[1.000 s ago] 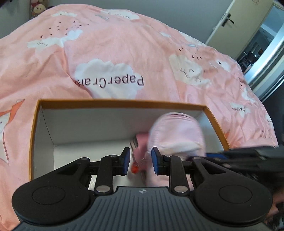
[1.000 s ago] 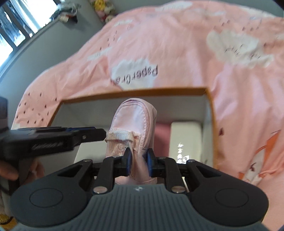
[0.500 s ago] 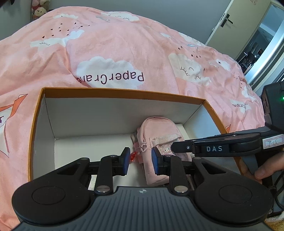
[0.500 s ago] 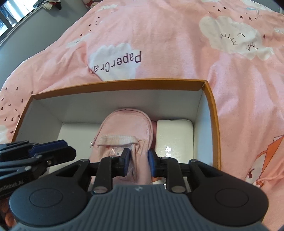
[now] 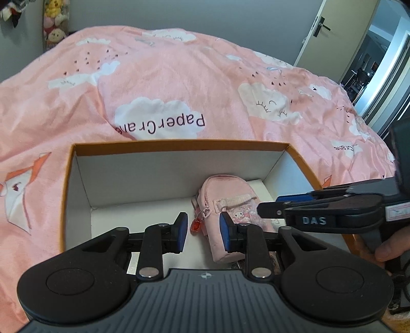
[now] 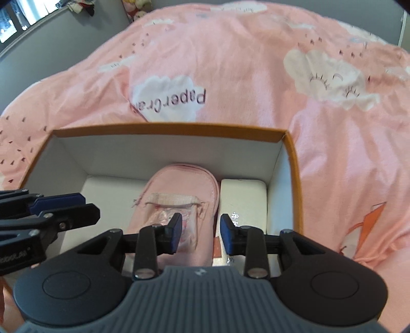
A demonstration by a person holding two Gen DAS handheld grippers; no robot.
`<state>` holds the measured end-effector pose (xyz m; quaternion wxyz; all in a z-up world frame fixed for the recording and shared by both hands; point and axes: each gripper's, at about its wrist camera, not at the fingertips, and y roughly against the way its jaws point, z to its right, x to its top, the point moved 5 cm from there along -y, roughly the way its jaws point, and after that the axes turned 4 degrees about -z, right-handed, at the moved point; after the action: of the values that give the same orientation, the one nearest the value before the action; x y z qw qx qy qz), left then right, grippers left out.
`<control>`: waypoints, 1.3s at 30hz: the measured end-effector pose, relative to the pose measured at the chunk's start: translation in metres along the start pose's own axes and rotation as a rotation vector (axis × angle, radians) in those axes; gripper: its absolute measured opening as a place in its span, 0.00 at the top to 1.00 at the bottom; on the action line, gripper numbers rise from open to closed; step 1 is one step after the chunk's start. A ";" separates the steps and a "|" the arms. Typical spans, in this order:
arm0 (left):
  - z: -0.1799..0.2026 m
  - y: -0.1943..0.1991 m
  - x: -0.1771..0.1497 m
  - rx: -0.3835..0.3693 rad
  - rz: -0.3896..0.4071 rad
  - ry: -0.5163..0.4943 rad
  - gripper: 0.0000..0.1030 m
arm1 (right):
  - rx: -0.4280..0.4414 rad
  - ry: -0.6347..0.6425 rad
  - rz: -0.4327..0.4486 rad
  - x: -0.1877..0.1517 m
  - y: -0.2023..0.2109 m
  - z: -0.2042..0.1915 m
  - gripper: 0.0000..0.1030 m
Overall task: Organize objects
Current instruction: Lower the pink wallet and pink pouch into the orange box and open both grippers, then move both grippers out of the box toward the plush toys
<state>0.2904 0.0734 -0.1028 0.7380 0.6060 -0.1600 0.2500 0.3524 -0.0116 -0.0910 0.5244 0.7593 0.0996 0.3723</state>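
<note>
A small pink backpack (image 5: 228, 205) with a red charm (image 5: 196, 226) lies inside an open orange-rimmed cardboard box (image 5: 179, 144) on the bed. In the right wrist view the backpack (image 6: 179, 194) lies beside a white case (image 6: 243, 197) in the box (image 6: 289, 158). My left gripper (image 5: 202, 231) is open and empty, above the box's near side, left of the backpack. My right gripper (image 6: 201, 229) is open and empty just above the backpack's near end. The right gripper also shows in the left wrist view (image 5: 282, 208), and the left gripper in the right wrist view (image 6: 84, 207).
The box sits on a pink duvet (image 5: 179, 84) with cloud prints. A door (image 5: 333, 33) and a bright doorway stand at the right. Plush toys (image 5: 53, 28) hang at the far left wall. A window (image 6: 15, 20) is at the upper left.
My right gripper lowered the pink backpack into the box, opened its fingers and let it go. Both grippers have pulled back and up a little.
</note>
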 end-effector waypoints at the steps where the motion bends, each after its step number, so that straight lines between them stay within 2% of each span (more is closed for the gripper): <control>1: 0.002 0.004 0.000 0.004 0.010 -0.005 0.71 | 0.001 0.006 0.017 -0.002 0.008 -0.002 0.66; 5: 0.013 0.028 -0.005 -0.002 0.031 -0.048 0.71 | 0.011 0.023 0.103 -0.011 0.046 -0.012 0.60; 10: 0.025 0.063 -0.015 0.002 0.063 -0.073 0.71 | 0.033 0.030 0.225 -0.028 0.099 -0.029 0.58; 16: 0.032 0.108 -0.040 -0.034 0.099 -0.064 0.71 | 0.073 0.032 0.332 -0.068 0.147 -0.054 0.56; 19: 0.030 0.124 -0.059 -0.045 0.101 -0.058 0.71 | 0.095 0.032 0.352 -0.094 0.160 -0.067 0.55; 23: 0.025 0.133 -0.092 -0.061 0.065 -0.032 0.71 | 0.117 0.020 0.311 -0.133 0.156 -0.081 0.55; 30: 0.004 0.118 -0.151 -0.057 -0.068 0.061 0.71 | 0.153 -0.031 0.170 -0.181 0.127 -0.093 0.55; 34: -0.003 0.118 -0.169 -0.021 -0.064 0.070 0.70 | 0.149 -0.044 0.101 -0.203 0.117 -0.099 0.52; 37: -0.009 0.116 -0.176 -0.043 -0.065 0.107 0.70 | 0.169 -0.051 0.033 -0.219 0.104 -0.105 0.52; 39: -0.012 0.113 -0.178 -0.030 -0.064 0.117 0.70 | 0.164 -0.042 -0.011 -0.227 0.095 -0.110 0.51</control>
<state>0.0793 0.0697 -0.1099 0.7627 0.5841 -0.1010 0.2588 0.0966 -0.0955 -0.0938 0.4645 0.8066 0.1229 0.3442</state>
